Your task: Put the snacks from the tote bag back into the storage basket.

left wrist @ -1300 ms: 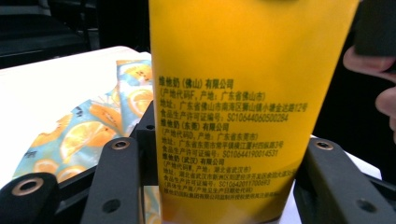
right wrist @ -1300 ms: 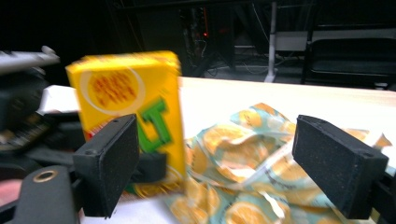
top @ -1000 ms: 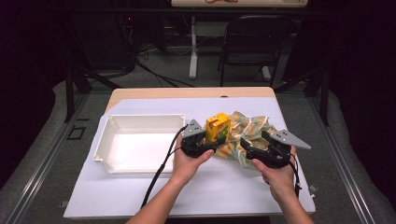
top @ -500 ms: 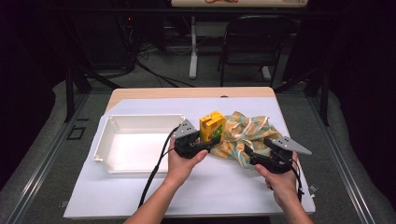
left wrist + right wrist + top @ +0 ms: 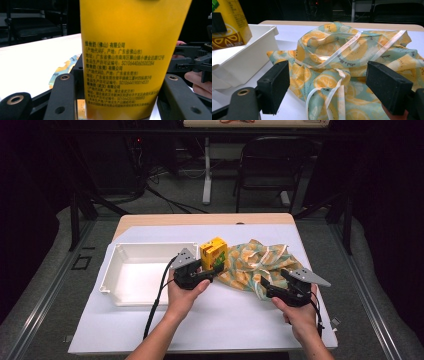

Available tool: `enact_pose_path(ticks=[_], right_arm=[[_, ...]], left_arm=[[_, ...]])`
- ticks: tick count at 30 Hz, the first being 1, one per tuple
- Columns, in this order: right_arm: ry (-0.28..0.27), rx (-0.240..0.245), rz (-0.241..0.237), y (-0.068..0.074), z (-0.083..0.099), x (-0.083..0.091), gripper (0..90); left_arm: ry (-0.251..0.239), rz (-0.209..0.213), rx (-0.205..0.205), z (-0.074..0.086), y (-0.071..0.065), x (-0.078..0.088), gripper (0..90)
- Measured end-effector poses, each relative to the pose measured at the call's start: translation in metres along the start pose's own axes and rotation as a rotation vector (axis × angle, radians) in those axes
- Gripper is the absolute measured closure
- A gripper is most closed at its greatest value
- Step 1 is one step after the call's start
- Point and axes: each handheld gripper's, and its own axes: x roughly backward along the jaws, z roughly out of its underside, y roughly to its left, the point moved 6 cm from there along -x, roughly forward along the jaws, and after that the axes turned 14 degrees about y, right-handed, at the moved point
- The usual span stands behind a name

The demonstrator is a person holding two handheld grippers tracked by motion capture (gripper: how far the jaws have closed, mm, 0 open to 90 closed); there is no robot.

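A yellow carton (image 5: 214, 253) was held in the left gripper (image 5: 209, 270), its jaws pressed against the carton's two sides. The carton was kept upright, its long axis vertical and its top up, though it was tilted slightly in the high view. It was placed just right of the white tray (image 5: 116, 267), near the tray's far right corner, and at the left edge of the cloth bag (image 5: 260, 262). In the left gripper view the carton (image 5: 130, 50) was seen close up between the two black jaws, with a face of small printed text turned toward the camera and the text reading upright.

The right gripper (image 5: 268, 287) was held at the near right edge of the bag, pointing left and away toward it. Its jaws were spread wide, though they had just been closing a little. In the right gripper view the bag (image 5: 352, 65), printed with orange slices and trimmed with pale straps, was seen lying crumpled on the table beyond the jaws, and nothing was pinched by the pads. The carton (image 5: 230, 23) and the tray (image 5: 247, 55) were seen at the left of that view.
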Motion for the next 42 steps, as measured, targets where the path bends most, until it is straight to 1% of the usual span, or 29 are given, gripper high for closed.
enact_pose_path(ticks=[4, 5, 6, 9, 10, 12, 17, 18, 20, 22, 24, 29, 31, 33, 35, 42], right_arm=[[0.004, 0.005, -0.004, 0.001, 0.001, -0.001, 19.7], [0.003, 0.006, -0.007, 0.002, 0.002, -0.001, 19.8], [0.002, 0.010, -0.006, 0.002, 0.002, -0.001, 19.9], [0.010, 0.018, -0.006, 0.003, 0.002, -0.001, 20.4], [0.011, 0.020, -0.005, 0.003, 0.002, -0.001, 20.7], [0.007, 0.021, -0.004, 0.004, 0.002, -0.002, 21.5], [0.006, 0.018, -0.005, 0.005, 0.003, -0.002, 21.8], [0.004, 0.020, -0.005, 0.005, 0.003, -0.003, 21.8], [0.007, 0.026, -0.005, 0.005, 0.003, -0.003, 22.0], [0.005, 0.030, 0.000, 0.005, 0.003, -0.003, 23.1], [0.004, 0.028, 0.000, 0.006, 0.003, -0.003, 23.3], [0.002, 0.027, -0.001, 0.005, 0.003, -0.003, 23.2], [0.001, 0.029, 0.004, 0.005, 0.003, -0.003, 22.7], [-0.001, 0.028, 0.010, 0.005, 0.003, -0.003, 22.1], [-0.005, 0.025, 0.009, 0.005, 0.003, -0.003, 22.0], [-0.001, 0.029, 0.010, 0.006, 0.003, -0.004, 21.6]], left_arm=[[-0.011, -0.023, 0.005, 0.001, 0.006, 0.007, 52.1], [-0.017, -0.025, 0.011, 0.001, 0.007, 0.008, 52.2], [-0.015, -0.029, 0.007, 0.002, 0.009, 0.010, 52.2], [-0.018, -0.027, 0.019, 0.003, 0.014, 0.014, 52.2], [-0.020, -0.033, 0.024, 0.004, 0.015, 0.016, 52.1], [-0.020, -0.043, 0.019, 0.005, 0.018, 0.018, 52.2], [-0.024, -0.054, 0.025, 0.007, 0.024, 0.024, 52.1], [-0.026, -0.064, 0.028, 0.007, 0.026, 0.024, 52.1], [-0.032, -0.058, 0.034, 0.008, 0.029, 0.026, 52.0], [-0.036, -0.065, 0.040, 0.009, 0.031, 0.028, 51.9], [-0.040, -0.062, 0.042, 0.010, 0.033, 0.029, 51.9], [-0.042, -0.080, 0.056, 0.011, 0.039, 0.033, 51.8], [-0.048, -0.085, 0.055, 0.011, 0.042, 0.035, 51.9], [-0.045, -0.098, 0.055, 0.012, 0.045, 0.036, 51.8], [-0.044, -0.098, 0.058, 0.013, 0.048, 0.038, 51.9], [-0.050, -0.119, 0.077, 0.016, 0.056, 0.041, 51.9]])
